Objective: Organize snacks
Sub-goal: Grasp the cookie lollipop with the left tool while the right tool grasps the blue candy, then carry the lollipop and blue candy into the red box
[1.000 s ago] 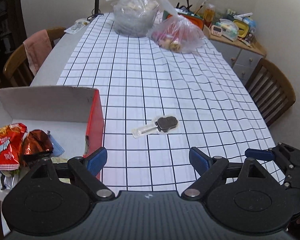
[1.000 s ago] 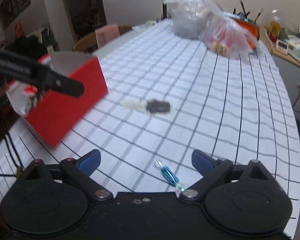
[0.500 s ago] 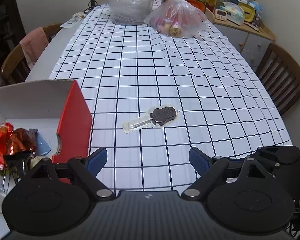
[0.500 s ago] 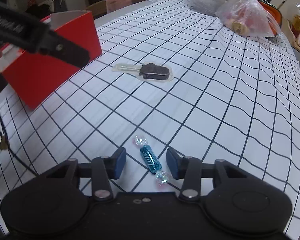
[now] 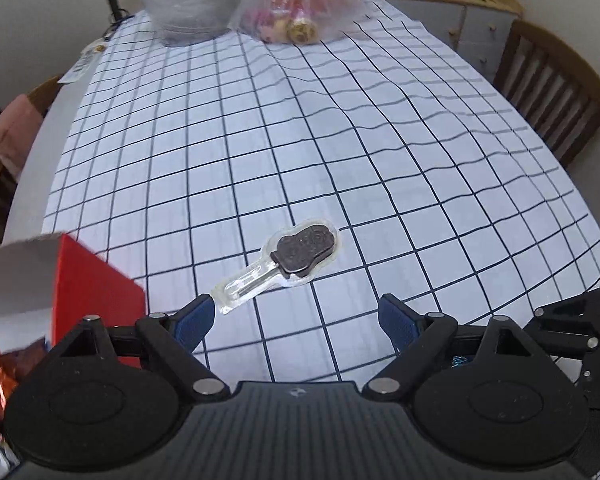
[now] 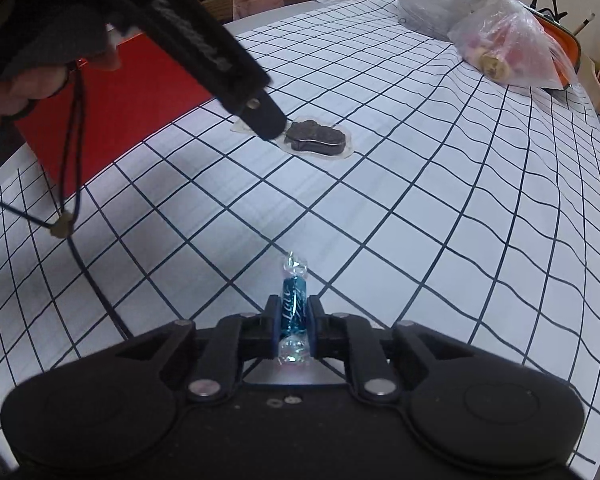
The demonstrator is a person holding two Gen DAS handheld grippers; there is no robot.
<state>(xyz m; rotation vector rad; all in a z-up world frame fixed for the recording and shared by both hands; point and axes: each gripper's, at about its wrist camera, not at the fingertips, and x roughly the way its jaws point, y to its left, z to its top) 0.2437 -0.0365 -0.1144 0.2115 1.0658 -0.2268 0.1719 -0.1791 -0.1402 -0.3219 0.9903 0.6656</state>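
**Right gripper pinching the blue candy, left one spread over the cookie pop**

While the left gripper hangs over the checked tablecloth with its blue pads wide apart and nothing between them, the right gripper has its two pads pressed in on a blue-wrapped candy. The candy sits lengthwise between the pads, one twisted clear end poking out ahead of the fingertips and the other tucked back toward the gripper body. Can't really tell if it's lifted off the cloth or just resting on it, the angle is too flat.

The other loose snack is a dark cookie on a stick in a clear wrapper. It lies flat on the cloth just ahead of the left gripper, stick end very near the left-hand pad, cookie end further out and angled to the right. From the right wrist view the same cookie pop is well ahead of the candy and a bit to the left, with the tip of the left gripper overlapping its stick end in that view. A hand holding that gripper shows at the left edge.

The red box is right beside the left gripper on its left, with some red and brown snack packets inside. Way ahead of both grippers, at the far end of the table, two clear plastic bags of stuff sit side by side. A wooden chair stands off to the right.
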